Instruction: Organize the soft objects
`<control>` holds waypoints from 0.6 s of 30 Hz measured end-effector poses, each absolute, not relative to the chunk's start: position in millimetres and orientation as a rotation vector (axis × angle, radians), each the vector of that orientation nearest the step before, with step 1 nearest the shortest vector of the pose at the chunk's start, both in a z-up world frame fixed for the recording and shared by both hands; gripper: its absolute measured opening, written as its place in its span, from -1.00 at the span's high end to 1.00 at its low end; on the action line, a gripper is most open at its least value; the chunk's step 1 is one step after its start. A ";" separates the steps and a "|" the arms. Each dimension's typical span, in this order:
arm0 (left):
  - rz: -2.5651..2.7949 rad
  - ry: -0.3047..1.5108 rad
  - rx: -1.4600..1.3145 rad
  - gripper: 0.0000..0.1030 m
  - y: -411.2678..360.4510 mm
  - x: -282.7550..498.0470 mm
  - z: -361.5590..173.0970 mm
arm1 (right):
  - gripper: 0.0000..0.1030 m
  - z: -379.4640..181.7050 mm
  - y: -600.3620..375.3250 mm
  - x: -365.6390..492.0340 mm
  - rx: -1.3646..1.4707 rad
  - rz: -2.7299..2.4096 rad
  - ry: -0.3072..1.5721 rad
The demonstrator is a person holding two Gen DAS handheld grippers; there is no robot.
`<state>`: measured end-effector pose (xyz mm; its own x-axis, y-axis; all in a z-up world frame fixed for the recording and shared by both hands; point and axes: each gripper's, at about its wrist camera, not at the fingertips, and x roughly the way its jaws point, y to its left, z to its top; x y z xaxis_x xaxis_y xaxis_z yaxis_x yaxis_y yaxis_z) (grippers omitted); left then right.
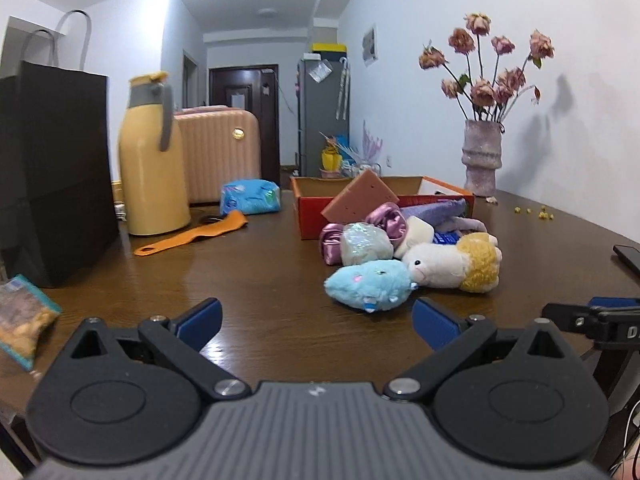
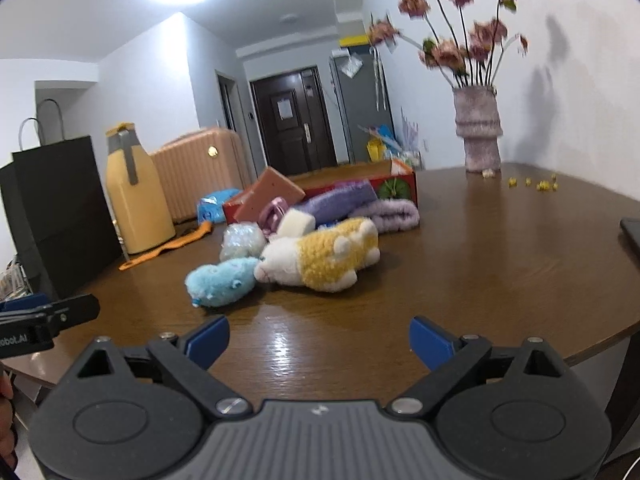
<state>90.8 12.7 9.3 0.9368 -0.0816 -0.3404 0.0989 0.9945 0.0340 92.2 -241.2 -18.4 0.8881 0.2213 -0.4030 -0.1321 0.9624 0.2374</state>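
Note:
A pile of soft things lies on the brown table in front of an orange box (image 1: 308, 216) (image 2: 402, 186). Nearest is a blue plush (image 1: 370, 285) (image 2: 222, 282), then a white and yellow alpaca plush (image 1: 456, 263) (image 2: 320, 258), an iridescent pouch (image 1: 365, 243) (image 2: 241, 241), pink satin scrunchies (image 1: 386, 216), a brown sponge (image 1: 360, 196) (image 2: 268, 196) and purple cloths (image 2: 384, 214). My left gripper (image 1: 318, 322) is open and empty, just short of the blue plush. My right gripper (image 2: 320, 342) is open and empty, near the table's front edge.
A black paper bag (image 1: 52, 168), a yellow thermos (image 1: 154, 156), an orange strap (image 1: 192, 234) and a blue packet (image 1: 250, 196) stand at the left. A snack bag (image 1: 20, 320) lies at the near left. A vase of dried flowers (image 2: 478, 128) stands back right. A dark phone (image 2: 632, 236) lies right.

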 end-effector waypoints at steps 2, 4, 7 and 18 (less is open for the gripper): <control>-0.108 0.346 0.054 -1.00 7.3 102.6 10.6 | -0.74 -18.7 -241.9 106.7 0.219 0.185 0.452; -0.130 0.349 0.045 -1.00 2.4 116.2 13.3 | -0.74 -15.9 -242.1 123.1 0.226 0.190 0.448; -0.163 0.369 0.035 -1.00 -7.7 138.3 15.4 | -0.67 -12.5 -241.3 151.7 0.229 0.201 0.443; -0.239 0.418 0.067 -1.00 -50.4 200.6 18.3 | -0.03 -26.2 -251.5 242.0 0.341 0.277 0.519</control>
<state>200.6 -50.4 18.3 0.8863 -0.2155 -0.4100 0.2429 0.9699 0.0154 242.0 -251.5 -26.2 0.8335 0.3411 -0.4347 -0.1708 0.9073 0.3843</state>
